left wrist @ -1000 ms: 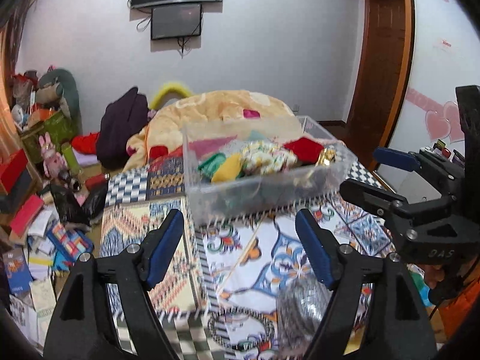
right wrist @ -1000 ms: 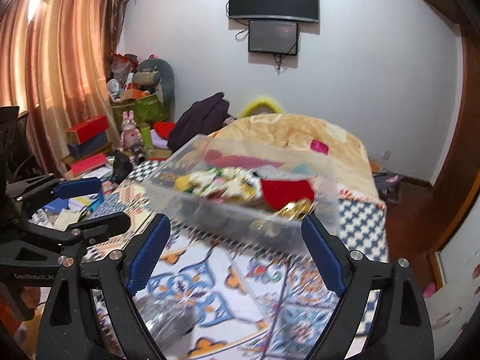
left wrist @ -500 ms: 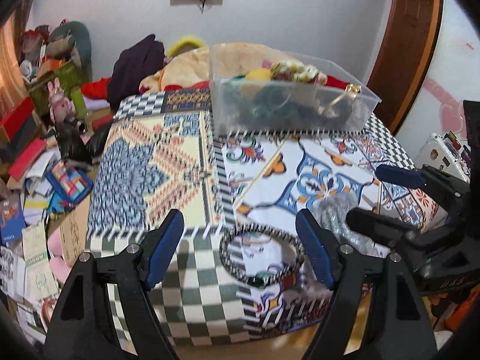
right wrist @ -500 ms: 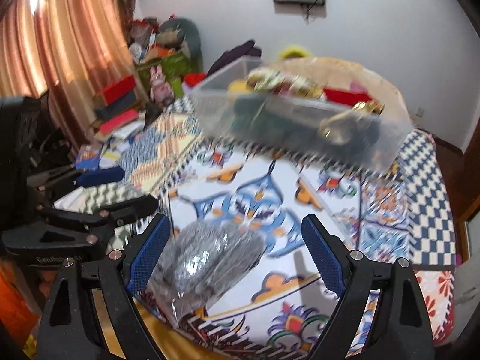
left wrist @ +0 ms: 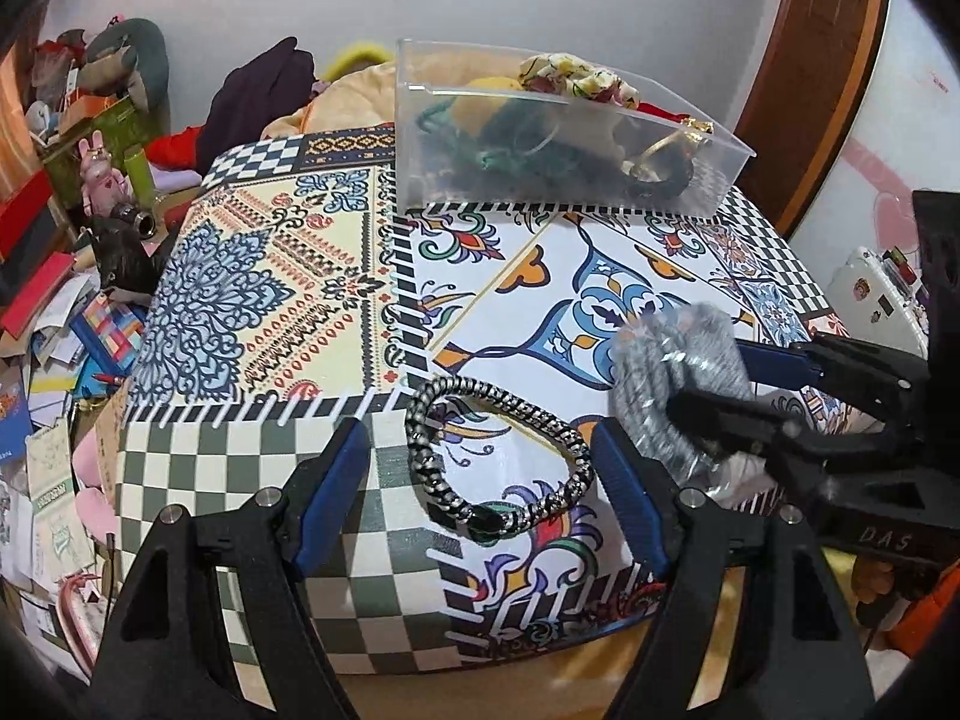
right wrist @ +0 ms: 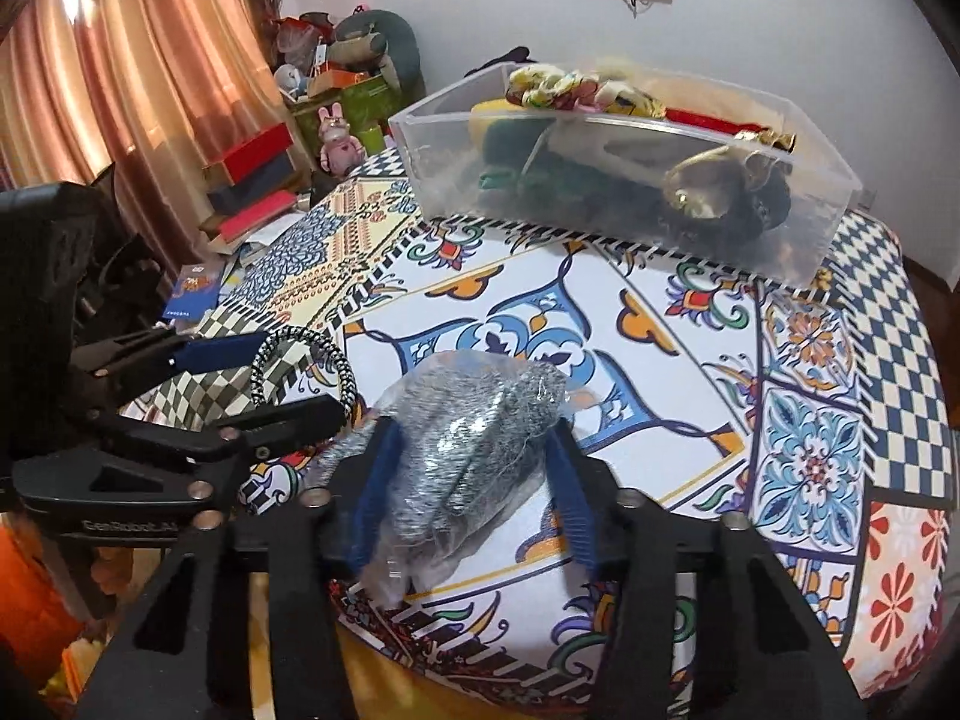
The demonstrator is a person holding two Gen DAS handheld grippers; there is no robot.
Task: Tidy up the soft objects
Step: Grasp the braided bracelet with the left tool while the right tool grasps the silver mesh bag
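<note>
A grey knitted item in a clear plastic bag [right wrist: 474,450] lies near the front edge of the patterned table [right wrist: 810,420]. My right gripper [right wrist: 474,468] is closed around it, a finger on each side; it also shows in the left wrist view [left wrist: 678,378]. A black-and-white braided ring [left wrist: 498,456] lies on the table between the open fingers of my left gripper [left wrist: 480,480], which holds nothing. A clear plastic bin [left wrist: 558,138] with several soft items stands at the table's far side.
Piles of books, boxes and toys [left wrist: 66,252] cover the floor left of the table. A bed with an orange blanket [left wrist: 336,102] lies behind the bin. A wooden door [left wrist: 822,60] is at the right.
Both grippers have dropped and pulled back from the bin to the table's front edge. My right gripper has narrowed from wide open onto the bagged grey item.
</note>
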